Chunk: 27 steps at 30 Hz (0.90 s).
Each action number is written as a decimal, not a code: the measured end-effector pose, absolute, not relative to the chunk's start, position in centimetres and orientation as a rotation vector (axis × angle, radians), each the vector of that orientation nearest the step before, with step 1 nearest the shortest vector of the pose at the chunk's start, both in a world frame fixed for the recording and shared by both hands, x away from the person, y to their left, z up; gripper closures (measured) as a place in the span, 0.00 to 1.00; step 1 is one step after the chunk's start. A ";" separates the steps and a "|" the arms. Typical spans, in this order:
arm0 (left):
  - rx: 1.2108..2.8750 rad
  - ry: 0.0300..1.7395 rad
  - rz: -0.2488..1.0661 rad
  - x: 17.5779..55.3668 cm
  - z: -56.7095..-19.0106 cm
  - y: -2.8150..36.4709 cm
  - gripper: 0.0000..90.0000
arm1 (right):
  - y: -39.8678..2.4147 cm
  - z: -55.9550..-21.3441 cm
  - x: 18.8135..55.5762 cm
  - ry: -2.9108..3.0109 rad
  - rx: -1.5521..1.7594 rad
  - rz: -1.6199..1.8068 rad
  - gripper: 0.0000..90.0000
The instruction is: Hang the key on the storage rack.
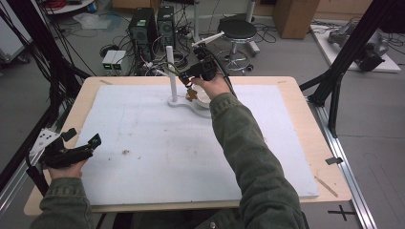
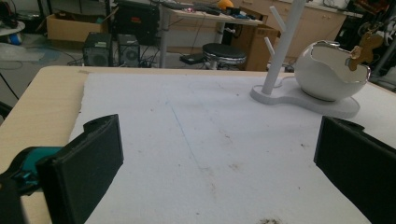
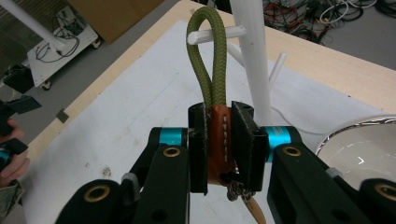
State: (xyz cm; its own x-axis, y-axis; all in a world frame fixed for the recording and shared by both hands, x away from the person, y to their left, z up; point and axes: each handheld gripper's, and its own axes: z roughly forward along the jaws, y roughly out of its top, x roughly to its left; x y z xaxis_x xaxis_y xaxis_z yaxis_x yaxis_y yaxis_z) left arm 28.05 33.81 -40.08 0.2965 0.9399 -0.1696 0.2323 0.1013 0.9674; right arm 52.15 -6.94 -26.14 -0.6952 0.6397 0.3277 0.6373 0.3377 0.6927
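Two black, flat-faced pads of the right gripper (image 3: 219, 144) are pinched on the stitched brown leather tab of a keychain (image 3: 218, 140), whose braided olive cord loop is raised beside a smooth white peg of the branched stand (image 3: 254, 56). A glossy white bowl (image 2: 327, 70) sits on the stand's base. The left gripper (image 2: 219, 163) is held spread above the white foam board (image 1: 157, 157).
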 end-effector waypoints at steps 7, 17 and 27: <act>1.395 1.179 0.761 28.1 -40.1 33.9 0.02 | -6.7 -26.9 52.9 2.549 1.256 1.303 0.85; 1.395 1.183 0.752 27.9 -40.2 33.9 0.02 | -6.4 -27.6 53.4 2.543 1.258 1.298 0.78; 1.381 1.183 0.745 27.4 -40.1 33.9 0.02 | -6.5 -27.4 51.9 2.509 1.251 1.209 0.17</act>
State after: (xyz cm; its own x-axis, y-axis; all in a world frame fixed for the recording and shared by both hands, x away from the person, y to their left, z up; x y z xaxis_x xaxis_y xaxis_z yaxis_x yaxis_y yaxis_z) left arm 27.36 33.95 -40.13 0.2993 0.9356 -0.1872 0.2354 0.1178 0.9647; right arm 51.93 -6.47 -27.42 -0.6608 0.7071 0.2517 0.6375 0.3517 0.6855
